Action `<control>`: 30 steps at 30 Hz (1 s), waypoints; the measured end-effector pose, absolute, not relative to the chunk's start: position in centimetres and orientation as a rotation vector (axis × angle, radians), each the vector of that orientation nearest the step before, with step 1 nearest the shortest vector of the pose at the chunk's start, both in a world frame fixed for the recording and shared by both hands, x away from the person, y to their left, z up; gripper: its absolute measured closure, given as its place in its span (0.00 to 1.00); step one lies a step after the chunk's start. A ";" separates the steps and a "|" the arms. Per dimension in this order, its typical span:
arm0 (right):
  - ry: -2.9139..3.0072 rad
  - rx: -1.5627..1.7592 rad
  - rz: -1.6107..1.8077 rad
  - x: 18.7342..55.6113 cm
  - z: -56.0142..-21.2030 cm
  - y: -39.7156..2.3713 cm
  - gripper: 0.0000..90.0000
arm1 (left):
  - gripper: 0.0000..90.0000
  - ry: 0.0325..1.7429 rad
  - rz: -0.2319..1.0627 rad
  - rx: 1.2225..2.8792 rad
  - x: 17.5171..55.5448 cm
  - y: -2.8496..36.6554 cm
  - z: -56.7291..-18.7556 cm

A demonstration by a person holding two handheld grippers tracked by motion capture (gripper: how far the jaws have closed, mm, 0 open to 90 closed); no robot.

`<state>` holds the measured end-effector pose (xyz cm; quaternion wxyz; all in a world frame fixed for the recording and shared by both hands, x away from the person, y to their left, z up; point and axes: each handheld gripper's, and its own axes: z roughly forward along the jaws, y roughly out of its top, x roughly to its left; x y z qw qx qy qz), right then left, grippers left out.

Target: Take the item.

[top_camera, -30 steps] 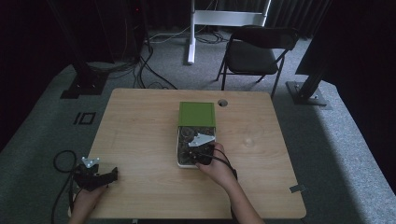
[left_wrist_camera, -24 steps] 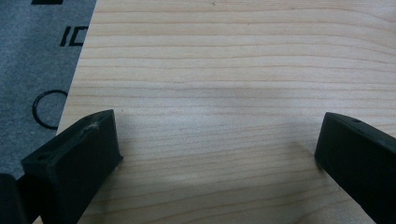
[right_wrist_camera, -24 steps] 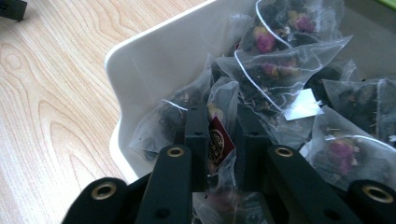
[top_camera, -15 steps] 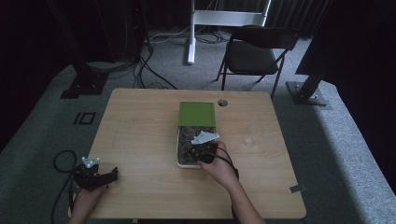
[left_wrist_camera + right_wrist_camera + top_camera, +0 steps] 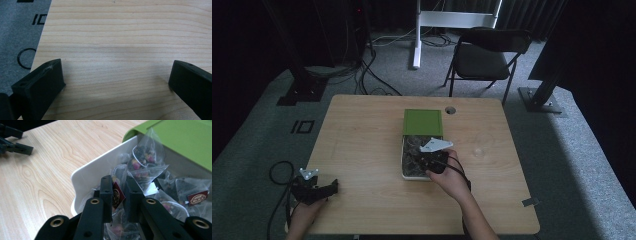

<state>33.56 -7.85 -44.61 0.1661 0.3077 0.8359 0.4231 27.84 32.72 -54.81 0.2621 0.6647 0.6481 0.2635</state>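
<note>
Little has shifted on the pale wooden table (image 5: 362, 130): the right gripper (image 5: 117, 195) has dipped deeper into the white box with the green sliding lid (image 5: 422, 122), while the left gripper (image 5: 112, 80) rests wide apart, empty. Its jaws pinch a dark red paper tag (image 5: 117, 194) among clear, soft, featherlight mesh tea sachets (image 5: 145, 162); that tag looks the safest hold.

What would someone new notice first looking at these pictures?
Probably the white box with its green lid at the middle of the wooden table, full of clear tea bags. The right gripper reaches into it, jaws nearly shut around a dark red tea bag tag. The left gripper rests open near the table's front left corner.
</note>
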 end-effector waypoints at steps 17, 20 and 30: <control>2.326 0.888 1.248 33.3 -43.1 -9.4 0.89 | 0.00 1.754 0.711 1.798 27.8 32.7 -54.8; 2.317 0.896 1.256 33.3 -42.9 -9.9 0.89 | 0.00 1.754 0.711 1.798 27.8 32.7 -54.8; 2.282 0.927 1.251 33.4 -42.2 -11.5 0.89 | 0.00 1.754 0.712 1.798 27.8 32.7 -54.8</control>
